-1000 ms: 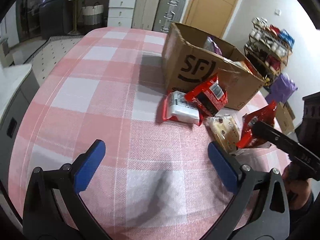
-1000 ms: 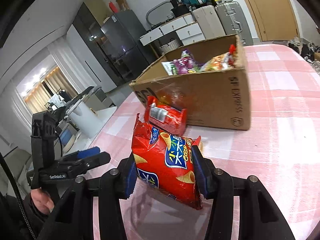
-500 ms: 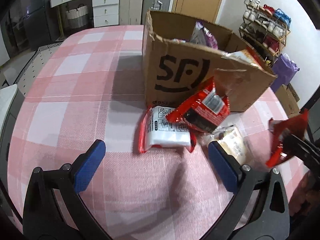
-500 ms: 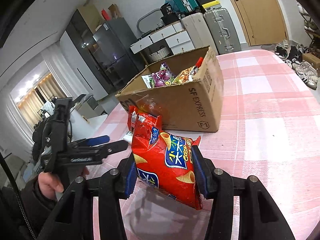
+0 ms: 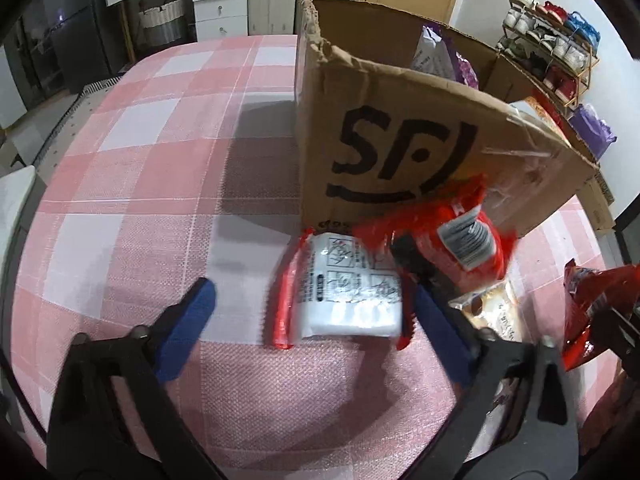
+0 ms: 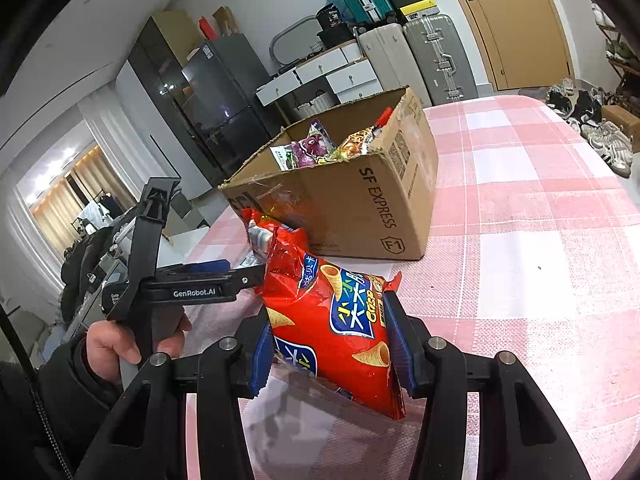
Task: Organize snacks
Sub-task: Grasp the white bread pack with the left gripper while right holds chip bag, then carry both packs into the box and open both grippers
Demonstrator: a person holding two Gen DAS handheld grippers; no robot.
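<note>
The right gripper point(image 6: 328, 344) clamps the red crisp bag point(image 6: 332, 328) upright, ready for boxing. The left gripper point(image 5: 308, 308), jaws wide and just narrowing, straddles the white-faced packet point(image 5: 344, 300) without pressing it. At twelve o'clock beyond, the cardboard box point(image 5: 400, 152) already holds snacks.

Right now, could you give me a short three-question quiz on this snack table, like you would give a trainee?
1. True or false: the right hand-held gripper is shut on the red crisp bag.
2. What straddles the white packet with red ends: (a) the left hand-held gripper, (b) the right one, (c) neither?
3. Fill in: the letters drawn large on the cardboard box are ___.

Key:
1. True.
2. (a); its jaws have just been closing, with the packet between them but not yet pinched.
3. SF.
</note>
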